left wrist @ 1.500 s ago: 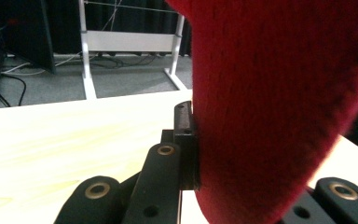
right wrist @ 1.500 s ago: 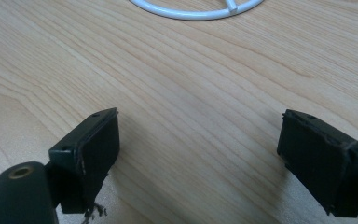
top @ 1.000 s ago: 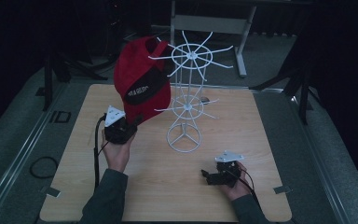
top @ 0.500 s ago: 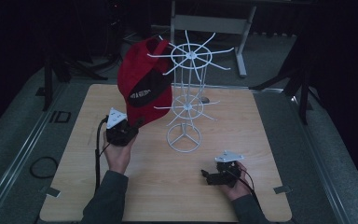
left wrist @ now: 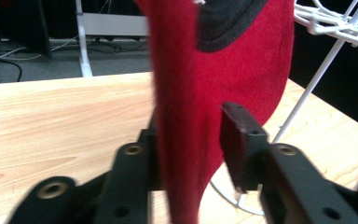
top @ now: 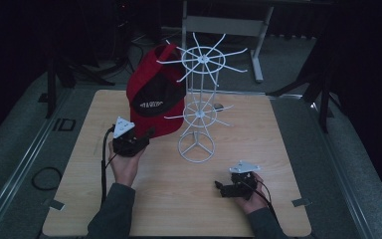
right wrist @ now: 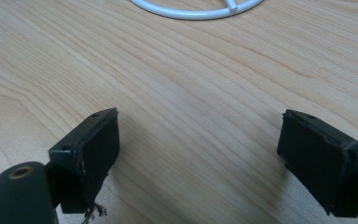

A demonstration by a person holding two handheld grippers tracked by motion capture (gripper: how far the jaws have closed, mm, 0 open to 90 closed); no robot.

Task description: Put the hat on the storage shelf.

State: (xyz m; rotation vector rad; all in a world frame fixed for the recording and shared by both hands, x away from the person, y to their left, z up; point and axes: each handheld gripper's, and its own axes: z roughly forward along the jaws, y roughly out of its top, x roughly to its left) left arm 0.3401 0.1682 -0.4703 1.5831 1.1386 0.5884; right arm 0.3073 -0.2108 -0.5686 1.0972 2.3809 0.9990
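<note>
A red cap with a black patch hangs on the left side of a white wire rack in the middle of the wooden table. My left gripper is at the cap's lower edge. Its jaws have just been opening. In the left gripper view the cap's red fabric hangs between the jaws of the left gripper, and the right pad stands clear of it. Near the table's front right, my right gripper rests low, and in its own view the right gripper is open over bare wood.
The rack's round base lies just ahead of the right gripper. Behind the table stands a grey metal frame. Dark stands flank the table on both sides, and a cable loop lies on the floor at the left.
The left gripper's jaws have spread apart around the cap's edge. The cap has tilted a little on the rack. The right hand has kept still.
</note>
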